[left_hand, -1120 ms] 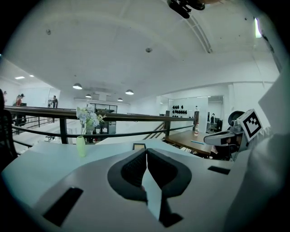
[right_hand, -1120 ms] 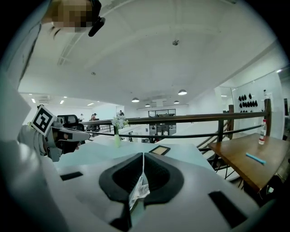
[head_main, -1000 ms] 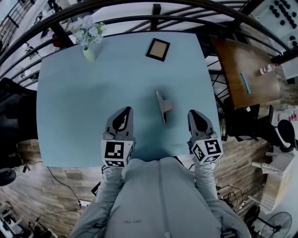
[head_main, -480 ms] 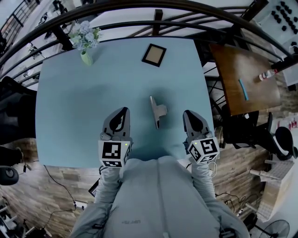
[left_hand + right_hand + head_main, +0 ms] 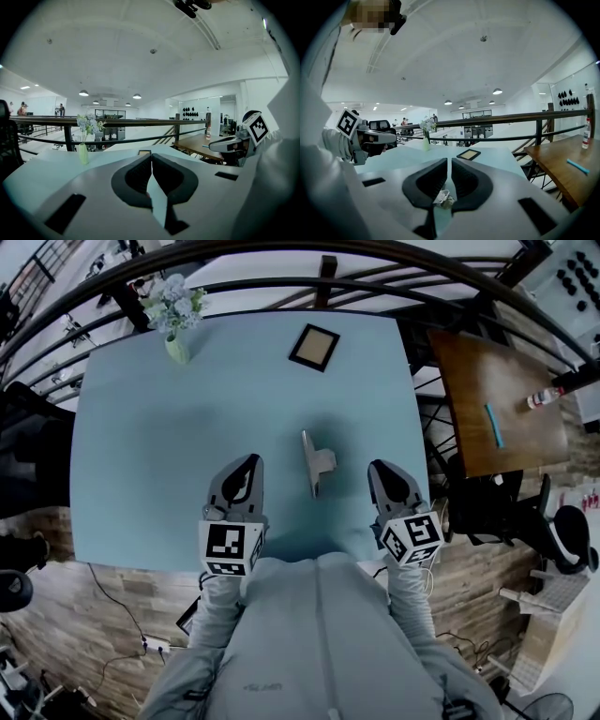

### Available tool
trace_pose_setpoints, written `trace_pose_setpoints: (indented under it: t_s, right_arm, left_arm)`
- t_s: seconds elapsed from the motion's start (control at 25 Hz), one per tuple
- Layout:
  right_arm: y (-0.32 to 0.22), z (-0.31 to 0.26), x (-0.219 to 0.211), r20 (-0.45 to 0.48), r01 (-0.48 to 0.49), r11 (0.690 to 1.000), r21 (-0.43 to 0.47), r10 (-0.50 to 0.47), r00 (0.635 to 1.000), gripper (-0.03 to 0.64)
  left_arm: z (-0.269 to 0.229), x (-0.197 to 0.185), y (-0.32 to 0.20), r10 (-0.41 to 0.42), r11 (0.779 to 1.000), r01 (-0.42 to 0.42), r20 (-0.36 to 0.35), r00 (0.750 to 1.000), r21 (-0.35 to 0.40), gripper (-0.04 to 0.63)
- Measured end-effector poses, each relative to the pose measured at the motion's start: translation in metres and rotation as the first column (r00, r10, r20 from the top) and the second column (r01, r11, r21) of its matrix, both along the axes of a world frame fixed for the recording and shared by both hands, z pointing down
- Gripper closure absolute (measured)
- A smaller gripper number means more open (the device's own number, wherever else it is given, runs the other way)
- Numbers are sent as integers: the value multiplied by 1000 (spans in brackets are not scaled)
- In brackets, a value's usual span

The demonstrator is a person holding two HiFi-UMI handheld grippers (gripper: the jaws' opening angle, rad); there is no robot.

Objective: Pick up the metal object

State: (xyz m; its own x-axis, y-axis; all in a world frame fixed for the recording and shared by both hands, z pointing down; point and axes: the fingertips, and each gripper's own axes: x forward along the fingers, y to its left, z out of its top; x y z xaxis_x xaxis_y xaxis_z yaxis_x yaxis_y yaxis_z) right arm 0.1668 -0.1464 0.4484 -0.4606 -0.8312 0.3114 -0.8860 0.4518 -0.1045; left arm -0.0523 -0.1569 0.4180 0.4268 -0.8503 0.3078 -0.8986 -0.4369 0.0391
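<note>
Head view looks down on a pale blue desk [image 5: 141, 446]; a green vase [image 5: 177, 349] stands at its far left corner and holds pale flowers [image 5: 174, 304]; a picture frame [image 5: 314, 346] lies flat near the far edge, right of the middle; the metal object [image 5: 314, 461] lies on the desk toward the near edge, between the left gripper [image 5: 248, 465] and the right gripper [image 5: 381, 471], touching neither; off the desk's right edge a brown wooden table [image 5: 478, 371] carries a blue pen [image 5: 494, 425] and a bottle [image 5: 544, 397] near its far right corner; the metal object's place shows plainly only from the head. Left gripper view shows that gripper's jaws pressed together with nothing between them, and beyond them the vase [image 5: 83, 153] upright and the right gripper [image 5: 229, 142] level beside it; right gripper view shows its own jaws clenched too, tip to tip; a small pale crumpled shape [image 5: 443, 198] sits low in the gap behind the tips, too unclear to name; this view alone shows the bottle [image 5: 586, 133] standing upright, and a railing [image 5: 511, 119] beyond the desk's far edge.
</note>
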Motion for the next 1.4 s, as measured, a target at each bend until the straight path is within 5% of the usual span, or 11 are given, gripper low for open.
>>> trace_pose_setpoints:
  t_s: [0.24, 0.92, 1.4]
  right_arm:
    - [-4, 7, -9, -3, 79, 997, -26, -79, 997, 586]
    - [-18, 45, -38, -56, 270, 956, -116, -278, 959, 401]
    - [-28, 70, -56, -87, 418, 891, -179, -437, 895, 328]
  left_arm:
    - [2, 4, -2, 4, 1000, -4, -2, 1000, -7, 566]
    - [12, 5, -7, 1, 999, -1, 0, 1000, -34, 566]
    - [22, 1, -11, -9, 998, 10, 8, 1000, -68, 566]
